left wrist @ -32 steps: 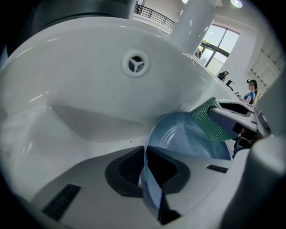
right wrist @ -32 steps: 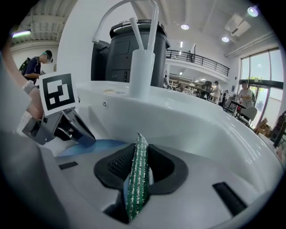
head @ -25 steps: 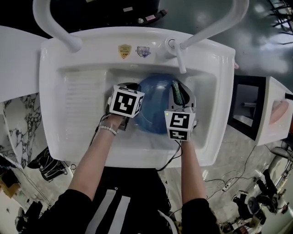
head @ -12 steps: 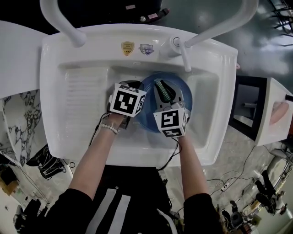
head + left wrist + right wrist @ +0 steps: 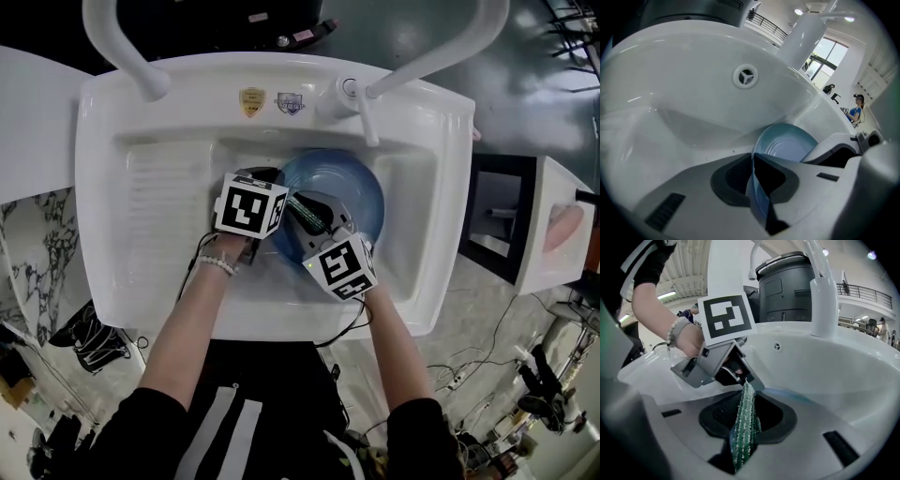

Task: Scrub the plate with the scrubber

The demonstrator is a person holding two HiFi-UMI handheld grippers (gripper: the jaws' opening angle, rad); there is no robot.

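My left gripper [image 5: 753, 161] is pinched narrow on the left rim of the blue plate [image 5: 354, 187], which sits in the basin of the sink [image 5: 122, 178]; my right gripper [image 5: 746, 417] is clamped on the green scrubber [image 5: 307, 214]; the scrubber's long axis points away from me and leftwards, with its tip just beside the left jaws; most of the bare plate face lies to the right of this tip, so I judge the coming stroke must sweep rightwards.

We're seeing a glossy white sink [image 5: 101, 187], a smooth, shiny blue plate [image 5: 362, 191], and a nubby, glittery green scrubber [image 5: 743, 423].
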